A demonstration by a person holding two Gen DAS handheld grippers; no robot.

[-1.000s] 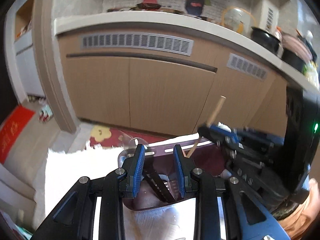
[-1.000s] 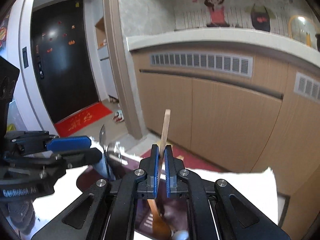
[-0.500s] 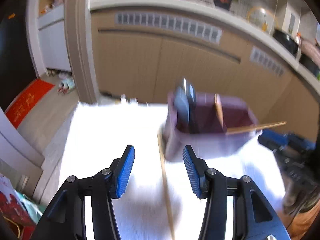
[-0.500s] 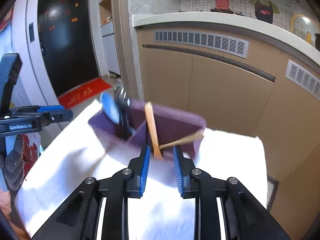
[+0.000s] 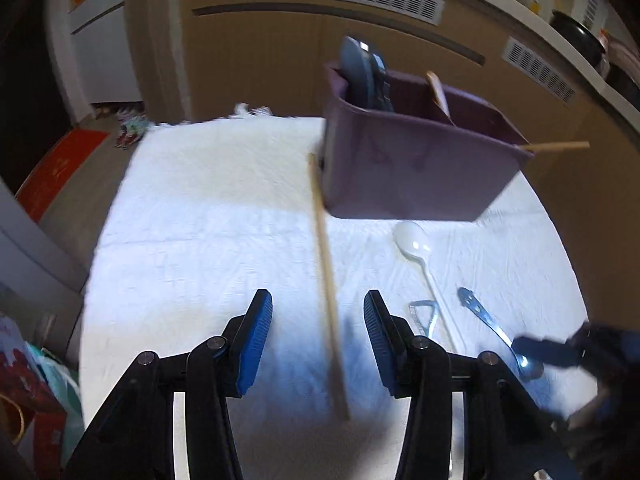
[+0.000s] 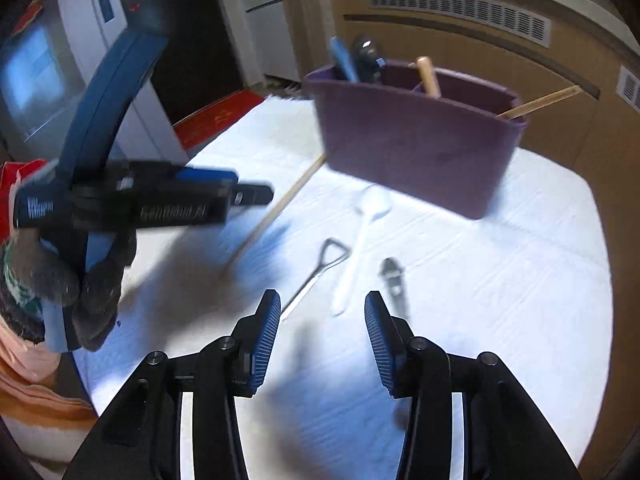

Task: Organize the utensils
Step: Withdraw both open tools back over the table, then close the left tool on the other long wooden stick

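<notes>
- Left wrist view: the left tongs (image 5: 318, 344) stand apart and hold nothing. Their jaws are closing slightly. A long wooden chopstick (image 5: 326, 280) lies on the white-clothed counter (image 5: 192, 240) and runs between the 2 blue pads without touching either.
- At 1 o'clock from these tongs stands the purple utensil holder (image 5: 404, 168) on the counter. A blue utensil (image 5: 358, 72) sticks up from its left compartment, a wooden handle (image 5: 438, 90) rises near the middle divider, and a second wooden stick (image 5: 560, 146) pokes out over its right corner.
- At 2 o'clock, in front of the holder, a white plastic spoon (image 5: 418, 252) lies with its bowl toward the holder. Just beside its handle lies a small metal utensil with a looped end (image 5: 422, 316), and at 3 o'clock a metal spoon (image 5: 486, 318), its far end under the blurred right tongs (image 5: 540, 350).
- Right wrist view: the right tongs (image 6: 320, 340) are parted and empty, and their jaws are opening.
- At 12 o'clock lie the white plastic spoon (image 6: 360, 240), the looped metal utensil (image 6: 316, 272) to its left and the metal spoon (image 6: 394, 280) to its right, all flat on the counter (image 6: 500, 300).
- Beyond them, at 1 o'clock, stands the purple utensil holder (image 6: 416, 148).
- At 10 o'clock a gloved hand (image 6: 80, 292) holds the left tongs (image 6: 248, 196) above the chopstick (image 6: 276, 210).
</notes>
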